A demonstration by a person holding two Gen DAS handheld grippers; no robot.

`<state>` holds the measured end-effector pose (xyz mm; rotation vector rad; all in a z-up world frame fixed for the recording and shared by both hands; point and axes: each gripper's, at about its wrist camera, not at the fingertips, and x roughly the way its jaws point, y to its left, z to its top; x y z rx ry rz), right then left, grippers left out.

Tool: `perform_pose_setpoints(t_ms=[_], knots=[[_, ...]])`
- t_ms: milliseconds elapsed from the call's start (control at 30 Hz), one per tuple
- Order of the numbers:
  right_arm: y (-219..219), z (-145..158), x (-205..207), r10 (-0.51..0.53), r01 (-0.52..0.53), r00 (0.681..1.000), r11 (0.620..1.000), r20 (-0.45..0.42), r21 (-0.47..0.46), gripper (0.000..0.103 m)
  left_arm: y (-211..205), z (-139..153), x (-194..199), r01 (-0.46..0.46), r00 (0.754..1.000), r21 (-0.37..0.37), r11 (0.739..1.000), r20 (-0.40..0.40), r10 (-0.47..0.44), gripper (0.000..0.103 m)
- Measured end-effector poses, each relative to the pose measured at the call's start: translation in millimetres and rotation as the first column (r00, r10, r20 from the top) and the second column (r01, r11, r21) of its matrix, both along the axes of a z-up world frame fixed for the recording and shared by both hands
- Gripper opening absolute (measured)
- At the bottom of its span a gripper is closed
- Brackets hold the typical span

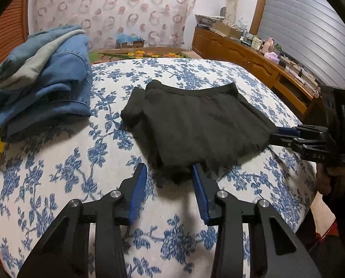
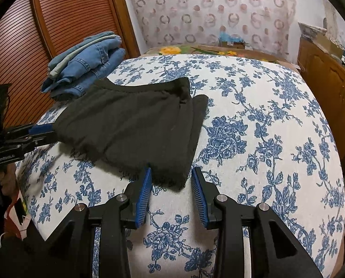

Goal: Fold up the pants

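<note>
Two grippers, both spread with nothing between the fingers: your left gripper (image 1: 170,169) and right gripper (image 2: 171,173) each sit at a frayed near corner of the folded black pants (image 1: 195,118), just ahead. The right one's body reads "D45". Underneath lies the blue-floral bedspread (image 2: 265,139); folded jeans (image 1: 47,81) sit ahead-left.

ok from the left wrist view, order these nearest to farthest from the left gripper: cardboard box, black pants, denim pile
1. black pants, frayed edge right at the left gripper fingertips.
2. denim pile, off to the left on the bed.
3. cardboard box, beyond the bed by the wall.
</note>
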<state>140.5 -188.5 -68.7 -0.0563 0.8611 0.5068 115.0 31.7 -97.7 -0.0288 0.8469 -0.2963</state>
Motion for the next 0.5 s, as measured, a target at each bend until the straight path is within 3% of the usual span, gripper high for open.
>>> perform_pose_setpoints(t_ms=[100, 233, 400, 500], knots=[[1.5, -1.2, 0.4, 0.010, -0.010, 1.000, 1.000, 0.007, 0.000, 0.024, -7.1, 2.5, 4.8, 0.016, 1.000, 0.005, 1.000, 0.023, -0.016, 0.040], [0.3, 0.8, -1.3, 0.014, -0.015, 0.999, 1.000, 0.031, 0.016, 0.011, -13.0, 5.7, 8.1, 0.051, 0.998, -0.001, 0.999, 0.035, -0.051, 0.012], [-4.8, 3.3, -4.2, 0.003, -0.003, 0.998, 1.000, 0.059, 0.005, 0.008, -3.4, 27.0, -2.3, 0.036, 0.995, -0.035, 0.999, 0.091, -0.032, 0.009], [-6.2, 3.3, -7.4, 0.008, -0.008, 0.998, 1.000, 0.058, -0.003, 0.007, 3.4, 34.6, -8.3, 0.034, 0.996, -0.029, 0.999, 0.080, -0.031, 0.009]])
